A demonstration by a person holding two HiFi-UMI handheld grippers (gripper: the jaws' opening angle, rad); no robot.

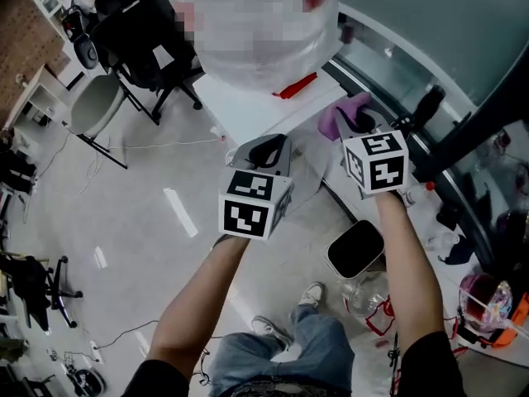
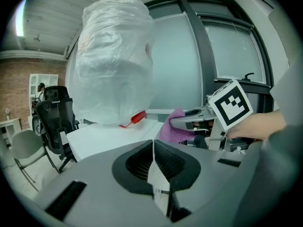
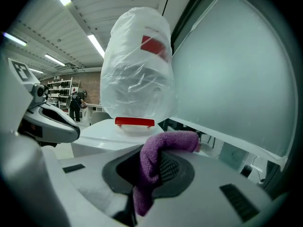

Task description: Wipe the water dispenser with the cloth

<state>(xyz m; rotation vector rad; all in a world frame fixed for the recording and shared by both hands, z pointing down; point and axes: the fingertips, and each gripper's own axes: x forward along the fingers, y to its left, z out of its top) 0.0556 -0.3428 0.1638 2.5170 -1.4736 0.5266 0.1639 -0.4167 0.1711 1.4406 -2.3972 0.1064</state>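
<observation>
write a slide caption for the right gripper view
Right gripper shut on a purple cloth, facing the white water dispenser and its plastic-wrapped bottle.

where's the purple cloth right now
The purple cloth is clamped in the right tool, right of centre in the head view, at the water dispenser's right edge.

Black office chair, grey chair, dark bin

From the head view, we are seeing the water dispenser with its bottle being cut off by the top edge. The cloth's lower end is lying hidden between the right tool's jaws.
</observation>
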